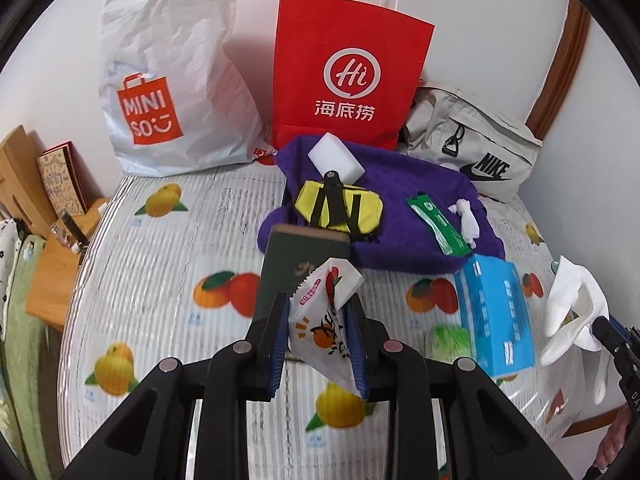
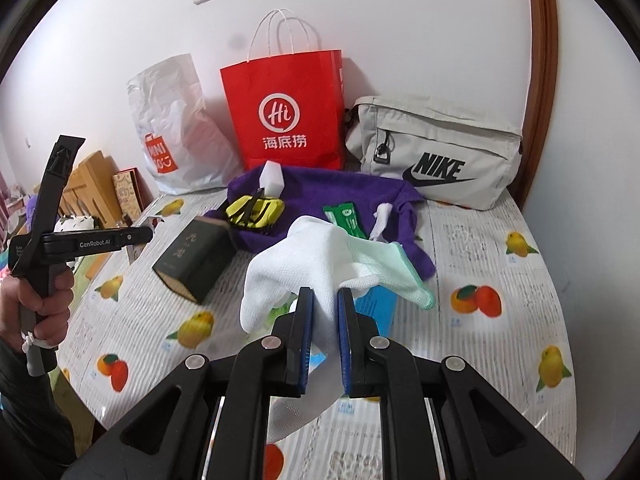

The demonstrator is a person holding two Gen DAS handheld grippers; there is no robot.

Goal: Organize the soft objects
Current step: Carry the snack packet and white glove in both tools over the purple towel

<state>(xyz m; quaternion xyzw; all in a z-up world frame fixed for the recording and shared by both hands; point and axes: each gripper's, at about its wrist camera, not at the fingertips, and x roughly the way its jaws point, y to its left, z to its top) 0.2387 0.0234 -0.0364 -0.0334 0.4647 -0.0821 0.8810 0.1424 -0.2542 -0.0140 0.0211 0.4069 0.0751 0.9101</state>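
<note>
Left gripper [image 1: 320,336]: clamped on a white snack packet [image 1: 328,320] printed with orange fruit, held tilted above the table [image 1: 160,280]; blue-edged pads pressed against both sides of the packet. Right gripper [image 2: 325,336]: clamped on a white glove [image 2: 296,256], cuff hanging down between the fingers, mint-green edge spread toward the right; same glove [image 1: 576,312] visible at the right edge of the left wrist view, lifted clear of the tablecloth. Left hand [image 2: 44,300]: wrapped round the handle of the left unit at the far left of the right wrist view.

Just beyond the left gripper: dark green box [image 1: 296,264], upright in that view, tilted onto an edge in the right wrist view [image 2: 196,256]. Right of it: blue tissue pack [image 1: 496,316] lying flat on the fruit-print cloth, partly hidden under the glove in the right wrist view.

Mid-table: purple towel [image 1: 400,216] spread out, carrying a yellow pouch with black straps [image 1: 340,208], a white sponge block [image 1: 336,158], a green sachet [image 1: 436,224] and a small white crumpled piece [image 1: 468,220]; sponge touching the pouch's far edge; sachet and white piece near each other, apart from the pouch.

Against the wall, left to right: white Miniso plastic bag [image 1: 172,80]; red paper bag [image 1: 348,76] with white handles, upright; grey Nike bag [image 1: 472,148] lying behind the towel's right corner.
</note>
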